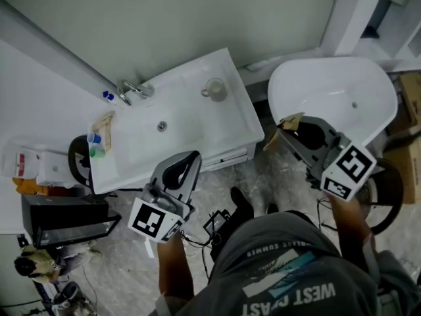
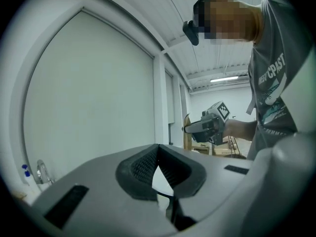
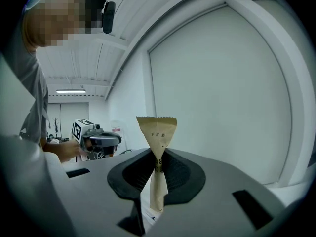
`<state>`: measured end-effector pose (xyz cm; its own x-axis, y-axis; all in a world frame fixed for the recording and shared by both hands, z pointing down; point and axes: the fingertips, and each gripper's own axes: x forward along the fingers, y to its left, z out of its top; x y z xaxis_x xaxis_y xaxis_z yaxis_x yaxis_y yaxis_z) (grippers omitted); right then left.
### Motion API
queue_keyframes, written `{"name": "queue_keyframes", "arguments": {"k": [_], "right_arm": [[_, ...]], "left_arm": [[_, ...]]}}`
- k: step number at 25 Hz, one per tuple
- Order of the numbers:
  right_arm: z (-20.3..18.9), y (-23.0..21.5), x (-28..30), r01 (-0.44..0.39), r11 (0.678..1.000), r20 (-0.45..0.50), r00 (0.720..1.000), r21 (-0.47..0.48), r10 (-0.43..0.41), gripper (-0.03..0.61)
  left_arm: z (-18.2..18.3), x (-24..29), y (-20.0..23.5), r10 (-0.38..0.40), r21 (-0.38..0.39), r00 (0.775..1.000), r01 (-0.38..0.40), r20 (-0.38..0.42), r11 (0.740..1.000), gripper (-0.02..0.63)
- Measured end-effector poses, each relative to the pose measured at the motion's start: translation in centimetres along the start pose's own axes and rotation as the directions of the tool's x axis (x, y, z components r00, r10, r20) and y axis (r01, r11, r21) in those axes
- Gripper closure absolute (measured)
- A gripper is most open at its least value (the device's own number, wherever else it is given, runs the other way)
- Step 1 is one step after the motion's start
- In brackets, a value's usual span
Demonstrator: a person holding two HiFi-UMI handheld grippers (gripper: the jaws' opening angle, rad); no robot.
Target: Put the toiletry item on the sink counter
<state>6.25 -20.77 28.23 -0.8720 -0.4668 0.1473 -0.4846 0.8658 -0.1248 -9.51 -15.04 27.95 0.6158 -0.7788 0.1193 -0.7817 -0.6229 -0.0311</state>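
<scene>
Right hand-held gripper [image 3: 158, 154] is clamped on a tan paper sachet [image 3: 157, 132]. The pads pinch it around the middle, and its zigzag-cut top sticks up past the jaws. There's small dark print on the sachet, but it's too tiny to read. In the head view the sachet [image 1: 289, 121] is up in the air at the tip of the right hand-held gripper [image 1: 284, 127], over the edge of a white oval basin [image 1: 329, 84] and well off to the right of the sink worktop [image 1: 243, 117].

Left hand-held gripper [image 2: 158, 149] has its jaws closed together with nothing in them. From the head view, it [image 1: 191, 160] hangs by the front edge of the sink.

Only readable text is on the person's grey shirt [image 1: 289, 275]: "WEST", what looks like "COAST", and "SUMMER" above it.

On the worktop there's a pale cup [image 1: 215, 89] at the back right, contents not visible. A chrome faucet [image 1: 131, 89] sits at the back left, with another tan sachet [image 1: 103, 122] and a small blue-capped bottle [image 1: 95, 143] on the left edge. Only the head view shows all that. Each gripper view mostly catches the other gripper against a plain wall.
</scene>
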Motion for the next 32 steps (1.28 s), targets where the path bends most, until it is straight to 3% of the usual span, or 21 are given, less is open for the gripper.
{"name": "queue_keyframes", "arguments": {"k": [7, 14, 21, 32], "right_arm": [[0.2, -1.4, 6.0, 0.062, 0.998, -0.022, 0.998, -0.015, -0.063, 0.509], [0.8, -1.9, 10.1, 0.099, 0.995, -0.033, 0.994, -0.026, -0.100, 0.509], [0.5, -3.1, 14.1, 0.084, 0.996, -0.045, 0.995, -0.024, -0.085, 0.509], [-0.7, -7.6, 19.2, 0.011, 1.000, -0.062, 0.998, 0.021, -0.009, 0.509]], "left_arm": [[-1.1, 1.1, 7.1, -0.056, -0.007, 0.998, 0.056, 0.032, 0.998, 0.612], [-1.4, 1.4, 11.4, -0.095, -0.011, 0.994, 0.096, 0.058, 0.995, 0.612], [-2.3, 1.6, 14.5, -0.076, -0.041, 0.995, 0.079, 0.059, 0.996, 0.612], [-3.7, 4.4, 17.8, -0.015, -0.065, 1.000, 0.015, -0.008, 0.998, 0.612]]}}
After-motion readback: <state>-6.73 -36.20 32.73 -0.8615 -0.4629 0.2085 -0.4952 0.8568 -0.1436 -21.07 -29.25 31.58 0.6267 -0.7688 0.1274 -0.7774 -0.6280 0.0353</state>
